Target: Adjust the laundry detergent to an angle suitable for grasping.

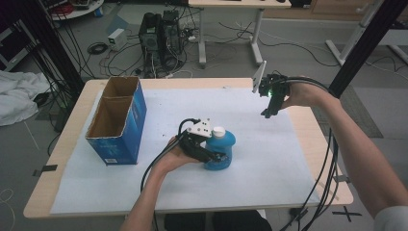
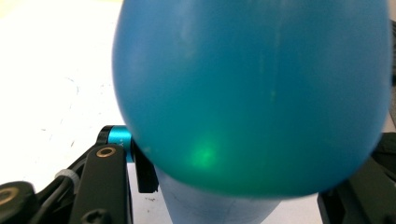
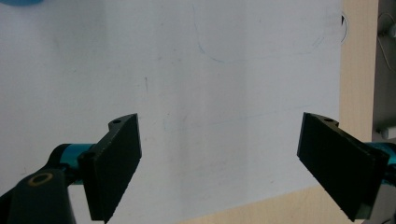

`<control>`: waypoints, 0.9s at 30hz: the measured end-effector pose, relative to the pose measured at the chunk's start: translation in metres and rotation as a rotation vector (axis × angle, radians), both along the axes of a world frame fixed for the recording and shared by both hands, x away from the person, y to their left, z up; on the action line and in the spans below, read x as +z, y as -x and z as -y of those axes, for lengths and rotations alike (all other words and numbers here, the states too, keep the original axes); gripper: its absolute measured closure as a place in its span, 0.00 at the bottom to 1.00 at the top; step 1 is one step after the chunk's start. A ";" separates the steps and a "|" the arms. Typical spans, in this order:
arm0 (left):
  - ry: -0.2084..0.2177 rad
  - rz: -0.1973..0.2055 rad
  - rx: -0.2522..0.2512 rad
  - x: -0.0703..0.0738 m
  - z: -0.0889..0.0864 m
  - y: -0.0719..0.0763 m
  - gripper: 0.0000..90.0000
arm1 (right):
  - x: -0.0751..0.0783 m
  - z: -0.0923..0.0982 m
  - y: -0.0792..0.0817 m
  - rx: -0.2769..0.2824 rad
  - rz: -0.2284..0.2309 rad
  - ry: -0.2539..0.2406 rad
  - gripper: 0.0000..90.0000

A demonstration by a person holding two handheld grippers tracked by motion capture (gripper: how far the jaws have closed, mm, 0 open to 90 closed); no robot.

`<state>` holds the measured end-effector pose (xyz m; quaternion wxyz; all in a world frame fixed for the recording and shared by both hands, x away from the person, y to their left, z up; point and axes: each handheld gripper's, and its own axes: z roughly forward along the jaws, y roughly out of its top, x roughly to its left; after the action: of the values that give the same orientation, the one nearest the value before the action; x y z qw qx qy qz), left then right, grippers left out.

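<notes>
A blue plastic bottle (image 1: pixel 225 147) with a white cap (image 1: pixel 219 131) stands on the white sheet near the table's middle. My left gripper (image 1: pixel 212 155) reaches it from the left, level with the table, with a jaw on either side of its lower body. In the left gripper view the bottle (image 2: pixel 252 93) bulges right in front of the camera, and the black pads (image 2: pixel 145 175) lie against its narrower base. My right gripper (image 1: pixel 267 112) hangs above the back right of the sheet, pointing down. Its jaws stand wide open (image 3: pixel 219 140) with nothing between them.
A blue cardboard box (image 1: pixel 118 122), open at the top with two compartments, stands at the left of the table. A white sheet (image 1: pixel 168 192) covers most of the wooden tabletop (image 1: pixel 320 144). Faint pen marks (image 3: pixel 224 58) show on the sheet. Cables trail off the front edge.
</notes>
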<state>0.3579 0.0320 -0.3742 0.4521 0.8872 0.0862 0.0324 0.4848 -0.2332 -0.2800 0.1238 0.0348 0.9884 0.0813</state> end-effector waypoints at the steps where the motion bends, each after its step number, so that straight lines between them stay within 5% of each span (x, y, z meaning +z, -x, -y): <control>1: 0.015 -0.017 0.007 -0.001 0.001 0.001 0.47 | 0.000 0.000 0.000 0.000 0.000 0.004 0.14; 3: 0.025 -0.022 0.011 0.000 0.000 0.000 0.44 | 0.001 0.000 -0.003 0.042 0.004 0.026 0.14; 4: 0.015 -0.013 0.002 0.002 -0.002 0.000 0.44 | 0.001 -0.001 0.000 0.005 -0.006 0.023 0.14; 6: 0.038 -0.028 0.015 0.003 -0.003 0.000 0.42 | 0.000 -0.001 -0.001 0.027 0.004 0.022 0.14; 7: 0.016 -0.019 0.012 0.004 -0.005 -0.001 0.40 | 0.001 -0.002 -0.002 0.036 -0.005 0.038 0.14; 8: 0.027 -0.037 0.023 0.003 -0.004 0.000 0.39 | -0.001 -0.003 0.001 0.001 0.001 0.004 0.14; 9: 0.002 -0.024 0.014 0.004 -0.006 -0.002 0.38 | 0.001 -0.003 -0.003 0.050 -0.002 0.049 0.14; 10: 0.011 -0.038 0.024 0.004 -0.005 -0.001 0.38 | 0.001 -0.004 0.000 0.014 -0.009 0.031 0.14; 12: 0.009 -0.048 0.026 0.004 -0.006 -0.002 0.35 | 0.001 -0.004 -0.002 0.048 -0.006 0.046 0.14; 13: 0.016 -0.053 0.032 0.004 -0.006 -0.002 0.35 | -0.001 -0.005 0.000 0.010 -0.008 0.020 0.14; 18: 0.016 -0.048 0.033 0.002 -0.006 -0.002 0.34 | -0.001 -0.006 0.000 0.019 -0.011 0.023 0.14; 27: -0.028 -0.043 0.028 0.004 -0.007 -0.002 0.32 | 0.000 -0.005 -0.001 0.037 -0.009 0.046 0.14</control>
<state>0.3600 0.0388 -0.3702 0.4372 0.8927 0.1076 0.0207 0.4854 -0.2279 -0.2804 0.1187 0.0140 0.9910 0.0605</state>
